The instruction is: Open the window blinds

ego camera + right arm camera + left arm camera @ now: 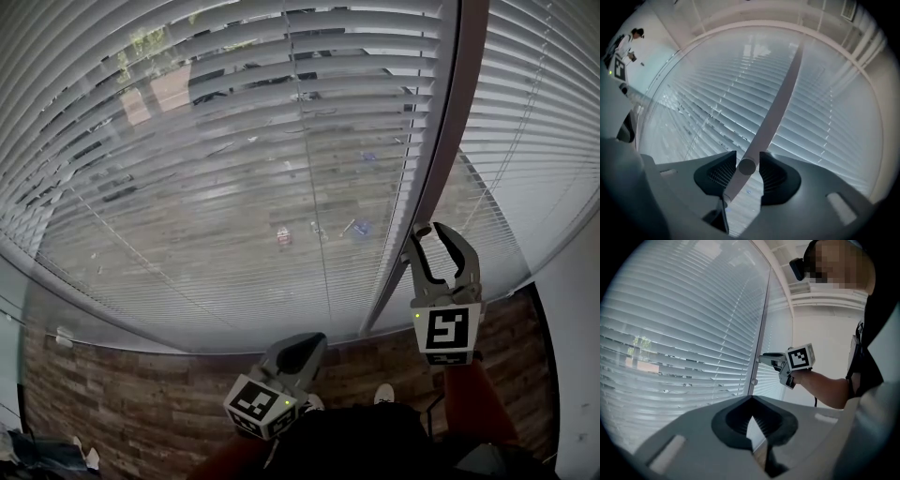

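Right hand-held gripper (442, 234) open, straddling the tilt wand (778, 93), which runs up toward 1 o'clock; left hand-held gripper (302, 345) closed, farther off.

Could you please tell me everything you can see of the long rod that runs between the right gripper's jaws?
The rod is a long, straight, round bar, smooth and plain. It looks pale grey-beige up close and dark against the daylight in the head view. It hangs in front of the white blinds, where two panels meet, and its top is out of frame. Its lower part passes between the open jaws of the right gripper, with a slim gap on each side.
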`<state>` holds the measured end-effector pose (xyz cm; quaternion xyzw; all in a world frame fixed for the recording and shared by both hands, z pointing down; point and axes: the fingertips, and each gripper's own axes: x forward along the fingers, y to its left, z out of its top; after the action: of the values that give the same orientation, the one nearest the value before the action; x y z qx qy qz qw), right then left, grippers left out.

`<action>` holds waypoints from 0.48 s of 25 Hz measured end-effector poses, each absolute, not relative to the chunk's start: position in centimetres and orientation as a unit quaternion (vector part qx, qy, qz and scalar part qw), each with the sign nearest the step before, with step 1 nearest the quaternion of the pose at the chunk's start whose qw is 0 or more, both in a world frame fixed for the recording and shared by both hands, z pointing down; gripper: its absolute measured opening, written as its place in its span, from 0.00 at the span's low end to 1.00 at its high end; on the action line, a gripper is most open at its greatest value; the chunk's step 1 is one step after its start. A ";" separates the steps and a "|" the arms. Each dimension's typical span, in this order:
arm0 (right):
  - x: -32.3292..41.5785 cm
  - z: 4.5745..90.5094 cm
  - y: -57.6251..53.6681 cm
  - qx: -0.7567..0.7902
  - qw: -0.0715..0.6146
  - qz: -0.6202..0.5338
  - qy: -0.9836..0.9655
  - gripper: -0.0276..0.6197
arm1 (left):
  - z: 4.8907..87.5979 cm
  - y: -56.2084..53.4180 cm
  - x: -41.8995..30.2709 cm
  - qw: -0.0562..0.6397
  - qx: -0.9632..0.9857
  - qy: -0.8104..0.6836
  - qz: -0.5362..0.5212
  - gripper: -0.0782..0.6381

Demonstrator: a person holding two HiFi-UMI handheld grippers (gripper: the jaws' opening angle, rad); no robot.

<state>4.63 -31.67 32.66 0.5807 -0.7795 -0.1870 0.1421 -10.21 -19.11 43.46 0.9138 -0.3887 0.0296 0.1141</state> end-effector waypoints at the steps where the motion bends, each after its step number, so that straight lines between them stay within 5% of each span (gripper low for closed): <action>1: 4.7 32.6 -31.8 0.581 0.129 -0.170 -0.785 0.32 | 43.3 -19.1 -10.1 0.113 0.914 -0.388 0.027 0.11; 12: 5.7 34.6 -32.9 0.557 0.044 0.012 -0.829 0.32 | 43.6 -19.0 -10.4 0.134 0.911 -0.389 0.023 0.11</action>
<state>5.66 -32.90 34.63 0.5569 -0.8293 0.0117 0.0444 -10.44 -19.00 43.63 0.9109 -0.3894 0.0227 0.1342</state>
